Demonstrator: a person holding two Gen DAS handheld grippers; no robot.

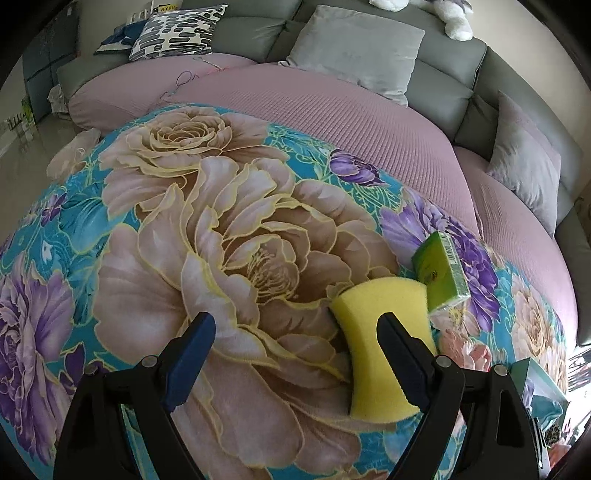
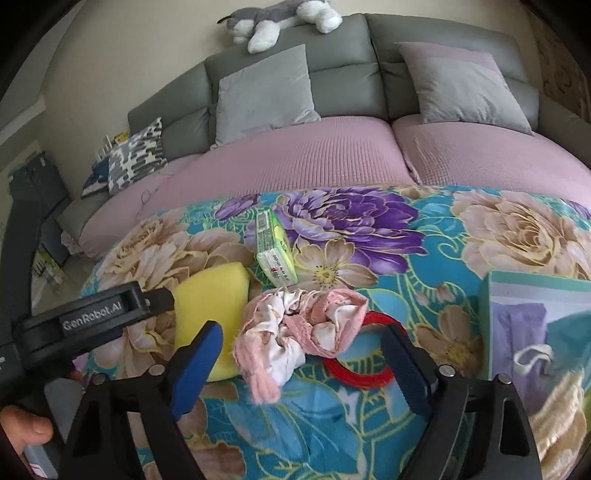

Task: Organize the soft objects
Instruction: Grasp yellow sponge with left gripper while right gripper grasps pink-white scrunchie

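Note:
A yellow sponge [image 1: 369, 332] lies on the floral blanket [image 1: 221, 240], partly under the right finger of my open left gripper [image 1: 295, 325]; nothing sits between its fingers. A green tissue pack [image 1: 441, 273] rests just beyond the sponge. In the right wrist view, a crumpled pink and white cloth [image 2: 295, 332] lies over a red ring [image 2: 354, 373], between the spread fingers of my open right gripper [image 2: 303, 332], whose pads stand apart from it. The sponge [image 2: 207, 306] and tissue pack [image 2: 275, 251] lie to its left, and one finger [image 2: 159, 297] of the left gripper touches the sponge's edge.
A teal box [image 2: 535, 325] holding fabric items stands at the blanket's right. Behind is a grey sofa [image 2: 332, 48] with a pink cover [image 2: 295, 162], grey cushions [image 2: 266, 88], a patterned cushion [image 2: 136, 155] and a plush toy [image 2: 280, 18]. A person's thumb [image 2: 26, 424] shows lower left.

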